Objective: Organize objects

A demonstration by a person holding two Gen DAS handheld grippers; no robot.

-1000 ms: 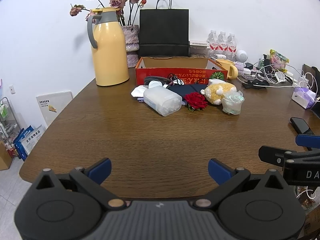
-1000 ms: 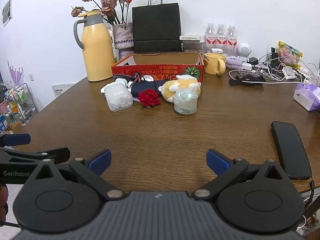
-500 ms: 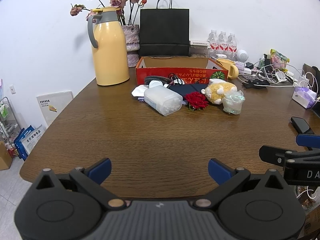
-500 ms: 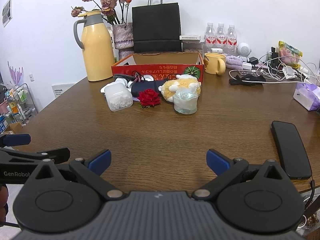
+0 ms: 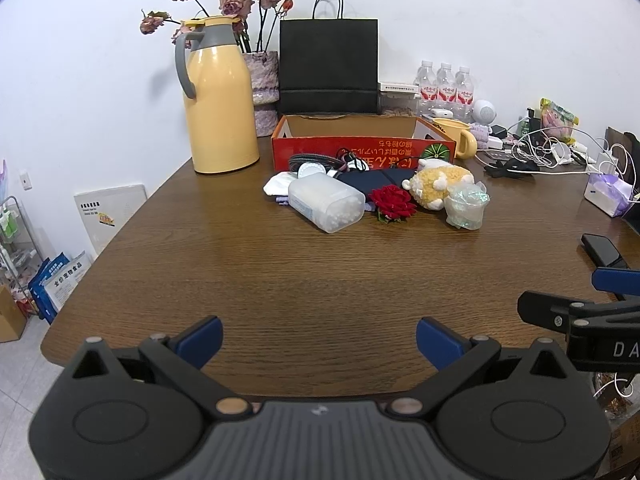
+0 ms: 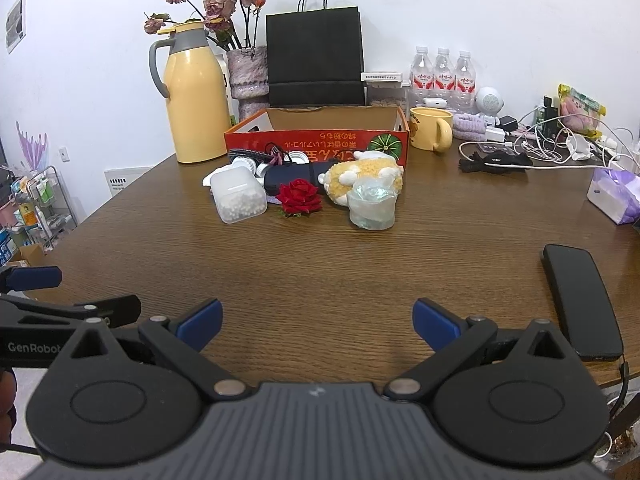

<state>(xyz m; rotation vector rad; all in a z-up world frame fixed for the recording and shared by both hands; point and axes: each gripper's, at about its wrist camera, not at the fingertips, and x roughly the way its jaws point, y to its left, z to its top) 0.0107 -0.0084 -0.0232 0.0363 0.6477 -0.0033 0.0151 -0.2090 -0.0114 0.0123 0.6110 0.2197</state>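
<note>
Wooden table [image 5: 280,272] with clutter by red box [image 5: 362,152] (both grippers' fingers [image 5: 200,338] spread, empty-handed).

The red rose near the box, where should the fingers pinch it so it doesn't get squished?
Probably by the short green stem end poking out beneath the red rose, coming from the front, the near table edge. The bloom lies on its side facing up, soft and wide, with the dark pouch and plush toy crowding behind.
</note>
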